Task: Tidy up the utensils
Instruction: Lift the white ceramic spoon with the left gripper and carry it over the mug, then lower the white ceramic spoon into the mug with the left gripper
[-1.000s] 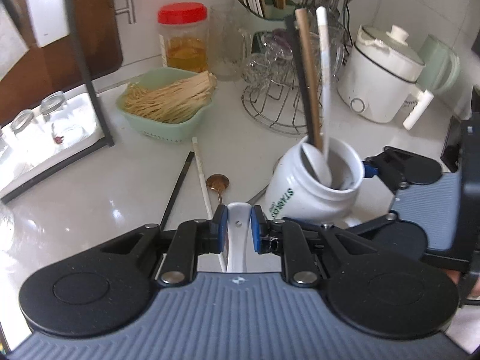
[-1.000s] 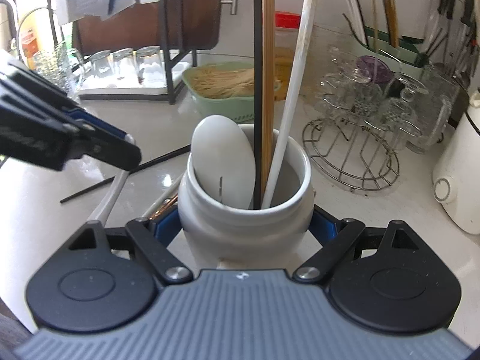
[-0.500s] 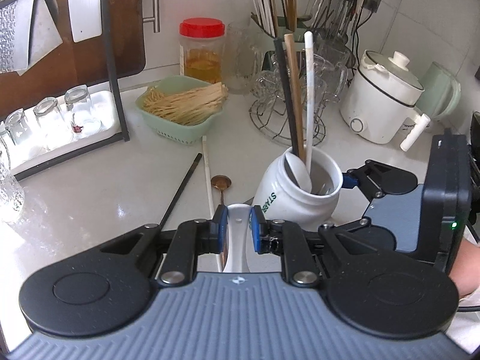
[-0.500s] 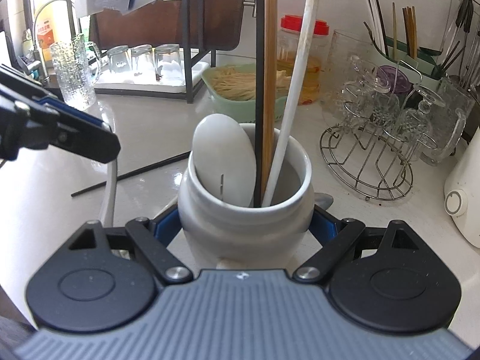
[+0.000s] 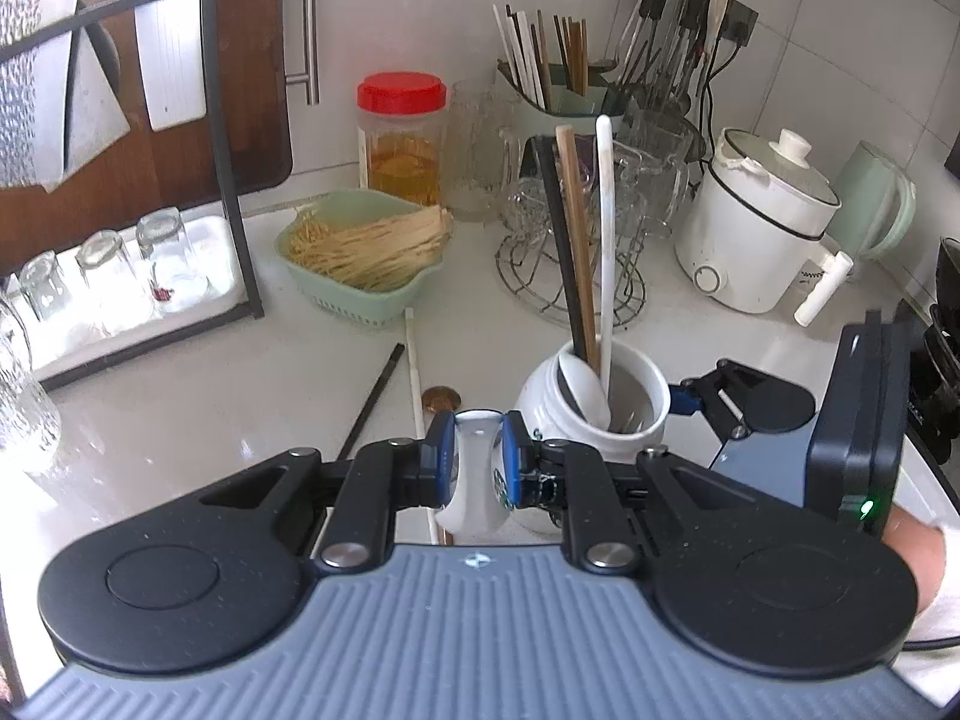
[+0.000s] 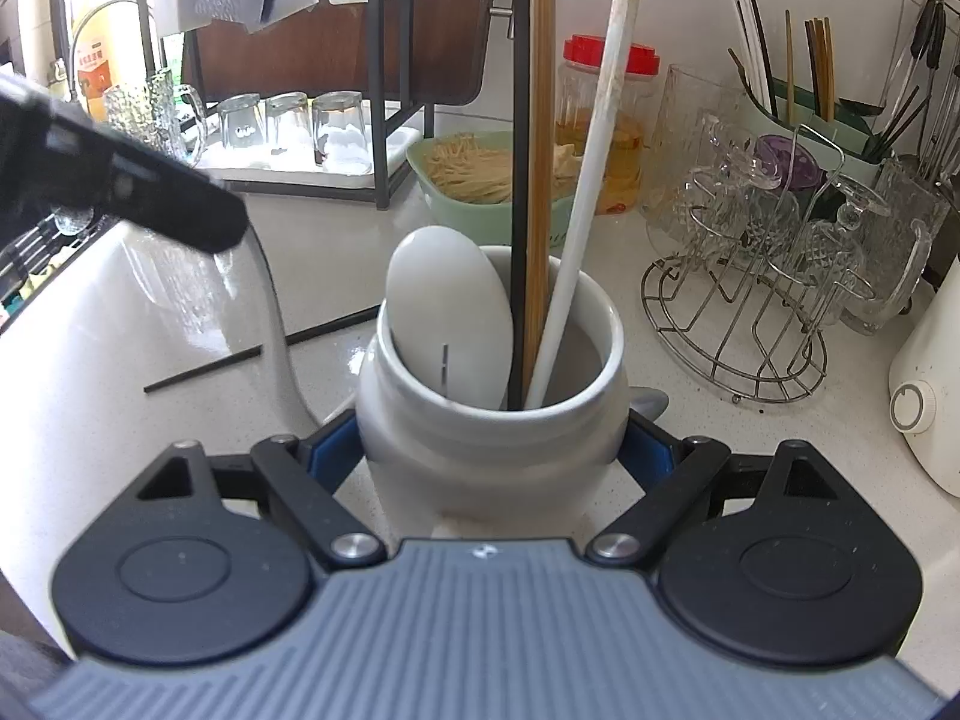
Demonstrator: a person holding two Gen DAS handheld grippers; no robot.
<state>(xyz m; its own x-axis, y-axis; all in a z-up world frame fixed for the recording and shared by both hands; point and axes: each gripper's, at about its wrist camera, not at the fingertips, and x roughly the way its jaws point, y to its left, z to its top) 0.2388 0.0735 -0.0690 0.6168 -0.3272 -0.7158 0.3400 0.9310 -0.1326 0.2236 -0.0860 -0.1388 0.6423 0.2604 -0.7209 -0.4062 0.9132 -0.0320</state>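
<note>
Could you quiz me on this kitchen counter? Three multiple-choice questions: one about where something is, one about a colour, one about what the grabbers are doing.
1. Where is the white ceramic spoon that is outside the jar?
A. in the green basket
B. between the left gripper's fingers
C. on the wire rack

2. What colour is the lid of the plastic jar by the wall?
A. red
B. blue
C. black

3. What is the right gripper doing?
A. hanging open over the sink
B. clamping a glass
C. gripping the white jar

Answers:
1 B, blue pads pinch its handle.
2 A, a bright red cap shows.
3 C, its fingers press both jar sides.
</note>
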